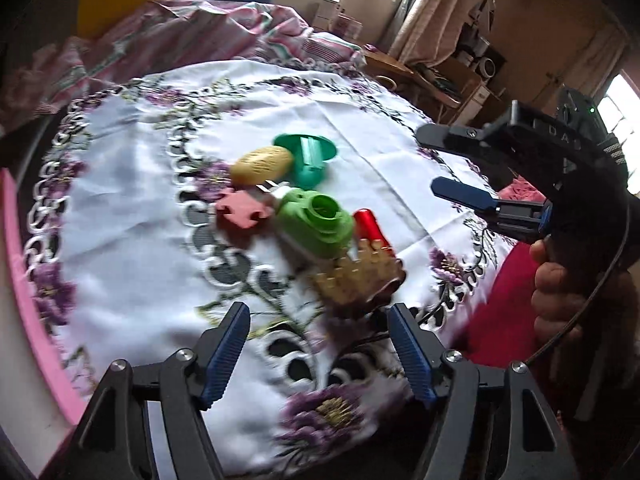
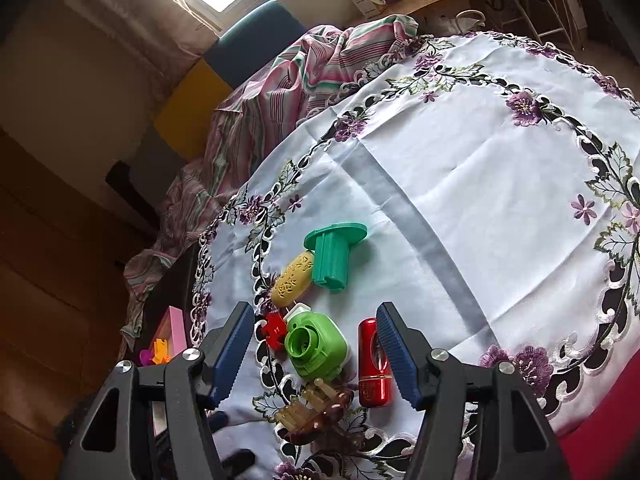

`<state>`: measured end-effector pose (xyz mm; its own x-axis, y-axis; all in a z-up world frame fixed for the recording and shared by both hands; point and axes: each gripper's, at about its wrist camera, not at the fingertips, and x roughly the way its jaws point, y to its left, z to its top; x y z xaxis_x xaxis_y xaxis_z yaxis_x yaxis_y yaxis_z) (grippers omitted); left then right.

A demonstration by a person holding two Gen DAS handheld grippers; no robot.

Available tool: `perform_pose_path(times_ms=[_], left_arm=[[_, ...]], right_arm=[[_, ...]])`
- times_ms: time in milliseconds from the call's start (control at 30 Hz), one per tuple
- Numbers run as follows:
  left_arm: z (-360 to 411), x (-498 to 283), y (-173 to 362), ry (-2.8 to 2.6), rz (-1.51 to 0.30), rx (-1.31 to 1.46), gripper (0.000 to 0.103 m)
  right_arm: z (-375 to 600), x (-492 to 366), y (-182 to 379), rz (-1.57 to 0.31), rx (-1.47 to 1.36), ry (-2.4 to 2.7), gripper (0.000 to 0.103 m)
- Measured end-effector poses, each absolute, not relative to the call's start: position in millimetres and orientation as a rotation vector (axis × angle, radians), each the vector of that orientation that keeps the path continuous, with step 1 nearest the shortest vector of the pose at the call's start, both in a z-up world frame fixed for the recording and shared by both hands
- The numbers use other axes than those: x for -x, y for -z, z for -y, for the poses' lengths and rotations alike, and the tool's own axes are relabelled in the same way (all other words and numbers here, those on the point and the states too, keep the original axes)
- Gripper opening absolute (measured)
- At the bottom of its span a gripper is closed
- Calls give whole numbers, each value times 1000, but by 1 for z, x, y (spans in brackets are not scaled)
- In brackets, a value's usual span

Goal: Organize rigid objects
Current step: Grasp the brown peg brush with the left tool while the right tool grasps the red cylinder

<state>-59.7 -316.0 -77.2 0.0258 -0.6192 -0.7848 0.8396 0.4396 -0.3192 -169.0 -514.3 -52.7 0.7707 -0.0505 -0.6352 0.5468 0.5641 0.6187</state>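
Observation:
Small rigid objects lie clustered on the embroidered white tablecloth (image 1: 360,128): a teal flanged piece (image 1: 308,156), a yellow oval case (image 1: 262,165), a red puzzle piece (image 1: 240,212), a light green plug-in device (image 1: 316,220), a red cylinder (image 1: 370,226) and a brown hair claw clip (image 1: 360,276). My left gripper (image 1: 320,340) is open and empty, just short of the clip. My right gripper (image 2: 316,344) is open and empty above the green device (image 2: 316,346), with the red cylinder (image 2: 372,364) by its right finger. It also shows at the right of the left wrist view (image 1: 452,164).
A pink tray edge (image 1: 24,264) runs along the table's left side, with small orange and magenta pieces (image 2: 158,354) in it. A striped blanket (image 1: 160,40) lies beyond the table. A red cloth (image 1: 500,320) is at the near right edge. Cluttered shelves (image 1: 460,72) stand behind.

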Motion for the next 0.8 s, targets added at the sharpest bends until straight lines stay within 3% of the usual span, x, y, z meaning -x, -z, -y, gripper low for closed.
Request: perform_pose_path(times_ms=[100, 300, 367, 400, 433, 800], left_arm=[[329, 63, 81, 1151, -1050, -229, 88], [355, 58, 95, 1144, -1126, -178, 89], [364, 57, 102, 1153, -1152, -158, 87], [369, 58, 106, 1154, -1157, -171, 70], [372, 59, 109, 1156, -1161, -190, 64], [331, 47, 95, 1157, -1097, -157, 63]], right_arm=[[515, 169, 54, -602, -924, 367, 65], [516, 170, 54, -592, -927, 359, 66], [516, 170, 53, -588, -928, 358, 66], [516, 170, 54, -588, -930, 362, 66], [516, 170, 54, -589, -931, 366, 66], [517, 152, 66, -770, -903, 423, 66]])
